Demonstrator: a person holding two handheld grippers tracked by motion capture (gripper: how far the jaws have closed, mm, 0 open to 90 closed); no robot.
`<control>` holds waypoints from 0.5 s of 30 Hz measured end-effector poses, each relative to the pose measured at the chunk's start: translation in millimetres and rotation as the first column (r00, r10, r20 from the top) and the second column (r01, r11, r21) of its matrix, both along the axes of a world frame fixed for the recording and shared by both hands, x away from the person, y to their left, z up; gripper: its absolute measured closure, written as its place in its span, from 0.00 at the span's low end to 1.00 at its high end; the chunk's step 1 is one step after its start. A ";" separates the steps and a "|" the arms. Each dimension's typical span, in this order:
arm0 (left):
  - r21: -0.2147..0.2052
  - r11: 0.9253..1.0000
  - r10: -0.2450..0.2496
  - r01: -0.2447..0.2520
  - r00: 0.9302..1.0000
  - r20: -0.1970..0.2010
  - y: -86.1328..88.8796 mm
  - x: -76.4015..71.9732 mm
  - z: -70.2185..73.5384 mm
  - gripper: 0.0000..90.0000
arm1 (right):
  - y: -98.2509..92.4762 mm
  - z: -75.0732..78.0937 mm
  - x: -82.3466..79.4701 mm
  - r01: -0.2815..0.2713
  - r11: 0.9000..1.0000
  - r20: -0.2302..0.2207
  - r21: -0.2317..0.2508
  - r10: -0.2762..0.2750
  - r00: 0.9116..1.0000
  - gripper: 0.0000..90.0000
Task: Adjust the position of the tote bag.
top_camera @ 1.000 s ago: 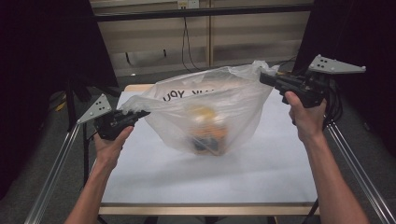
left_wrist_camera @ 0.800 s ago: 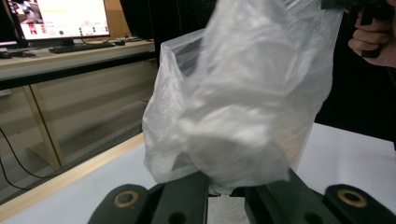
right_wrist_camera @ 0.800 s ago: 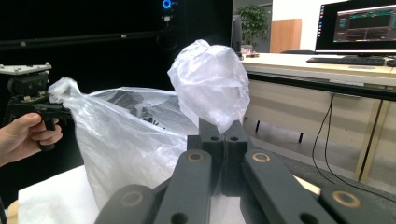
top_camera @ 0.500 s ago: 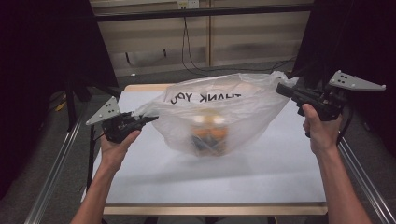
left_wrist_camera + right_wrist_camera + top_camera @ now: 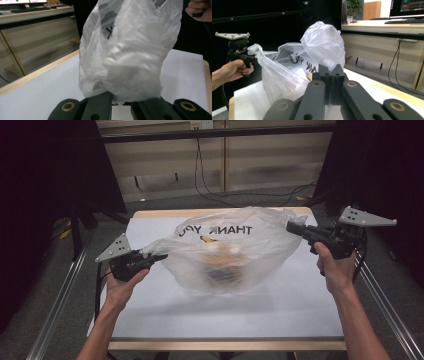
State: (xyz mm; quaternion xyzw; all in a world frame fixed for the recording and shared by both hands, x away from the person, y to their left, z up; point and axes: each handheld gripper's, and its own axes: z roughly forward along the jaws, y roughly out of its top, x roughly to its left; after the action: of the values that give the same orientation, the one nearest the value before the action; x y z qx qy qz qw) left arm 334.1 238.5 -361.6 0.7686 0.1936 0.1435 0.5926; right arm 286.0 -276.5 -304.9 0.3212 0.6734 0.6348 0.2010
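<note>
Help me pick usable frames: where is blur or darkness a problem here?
High view: plastic bag contents hazy through film, room sides dark. Left gripper view: bag soft, near the lens, background blurred. Right gripper view: claw and bunched handle sharp, upper left very dark.

stuff inside plastic bag [image 5: 225,255] blurred, can't tell what it is.

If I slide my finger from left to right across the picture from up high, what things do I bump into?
Left black gripper with a grey three-cornered plate → clear plastic bag printed THANK YOU with blurry orange things inside → right black gripper with a grey three-cornered plate, all above the white table.
</note>
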 end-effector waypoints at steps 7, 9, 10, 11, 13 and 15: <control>0.032 0.999 -0.007 0.008 1.000 -0.029 -4.0 2.8 -11.6 0.99 | 1.0 -15.9 1.1 0.001 1.000 -0.026 0.006 -0.001 1.000 1.00; 0.043 0.999 -0.011 0.012 1.000 -0.027 -3.5 3.7 -13.7 0.99 | -1.3 -20.8 1.4 0.002 1.000 -0.028 0.022 -0.002 1.000 1.00; 0.043 0.999 -0.004 0.005 0.999 -0.032 -3.6 3.6 -15.1 0.99 | -2.2 -23.3 1.1 0.007 1.000 -0.033 0.026 -0.006 0.999 1.00; 0.043 0.999 -0.004 0.005 0.999 -0.032 -3.6 3.6 -15.1 0.99 | -3.1 -25.7 1.8 0.009 1.000 -0.037 0.028 -0.008 0.999 1.00; 0.055 0.998 0.020 -0.019 0.999 -0.025 -1.1 4.3 -17.9 0.99 | -4.1 -29.7 2.4 0.017 1.000 -0.052 0.019 -0.016 0.999 1.00; 0.059 0.998 0.014 -0.012 0.999 -0.040 1.5 6.1 -22.5 0.99 | -4.9 -32.0 2.0 0.017 1.000 -0.059 0.016 -0.016 0.998 1.00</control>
State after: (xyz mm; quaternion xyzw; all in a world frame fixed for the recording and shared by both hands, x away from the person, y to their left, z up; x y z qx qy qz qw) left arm 340.2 239.9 -384.1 0.7871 0.2062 0.1374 0.5648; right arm 288.1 -281.4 -336.9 0.3470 0.6711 0.6288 0.1839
